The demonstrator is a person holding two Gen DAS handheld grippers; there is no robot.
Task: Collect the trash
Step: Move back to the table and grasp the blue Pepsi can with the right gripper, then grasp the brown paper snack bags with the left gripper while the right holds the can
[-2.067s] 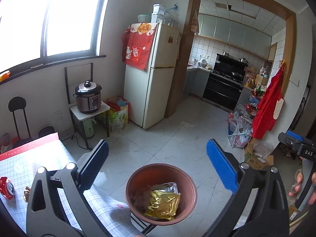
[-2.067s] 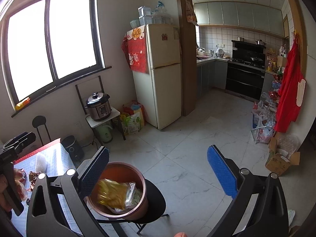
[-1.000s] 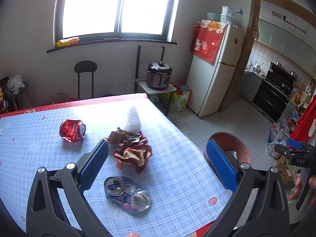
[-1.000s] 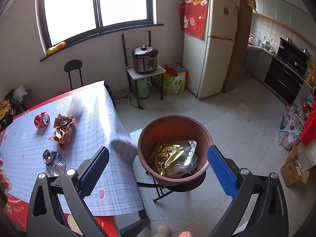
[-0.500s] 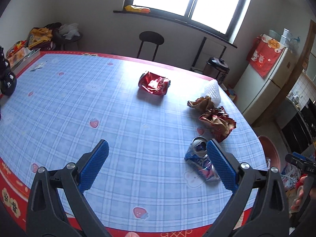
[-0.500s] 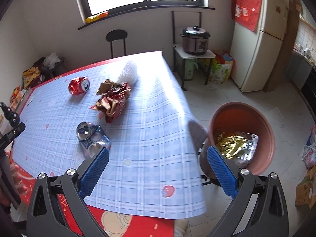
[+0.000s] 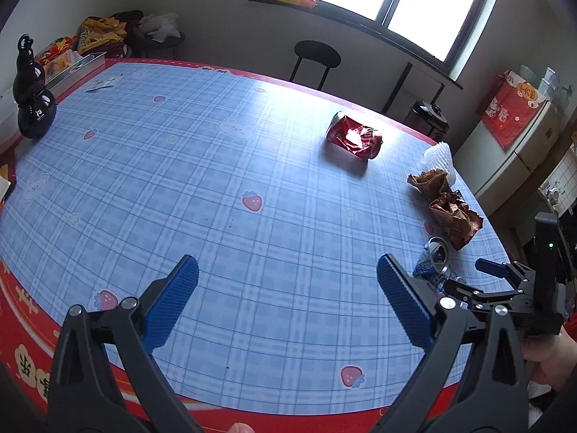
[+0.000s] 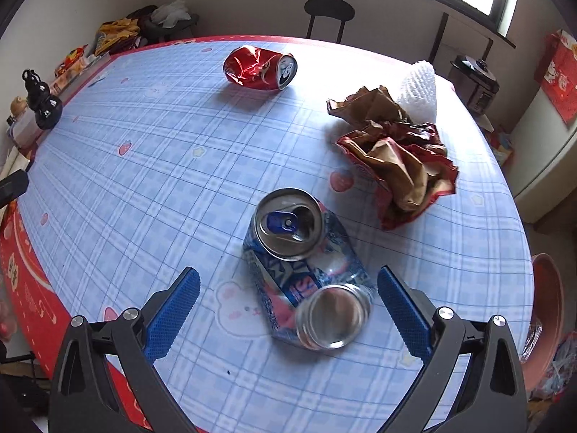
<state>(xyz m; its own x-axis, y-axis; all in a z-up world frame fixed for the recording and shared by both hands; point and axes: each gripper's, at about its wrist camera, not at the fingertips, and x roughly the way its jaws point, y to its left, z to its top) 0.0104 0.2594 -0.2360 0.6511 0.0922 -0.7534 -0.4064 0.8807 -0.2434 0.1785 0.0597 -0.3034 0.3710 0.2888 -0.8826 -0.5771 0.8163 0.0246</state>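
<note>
Right wrist: two crushed cans (image 8: 306, 270), two wrappers (image 8: 400, 166), one net (image 8: 418, 90)

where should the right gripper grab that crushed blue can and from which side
Probably across the dented middle of the blue can, coming down from above. It lies on its side between the open right gripper, ends pointing toward and away, so the flattened flanks face the pads.

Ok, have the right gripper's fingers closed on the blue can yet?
No, the right gripper is wide open, with the crushed blue can lying on the table between its fingers, clear of both.
</note>
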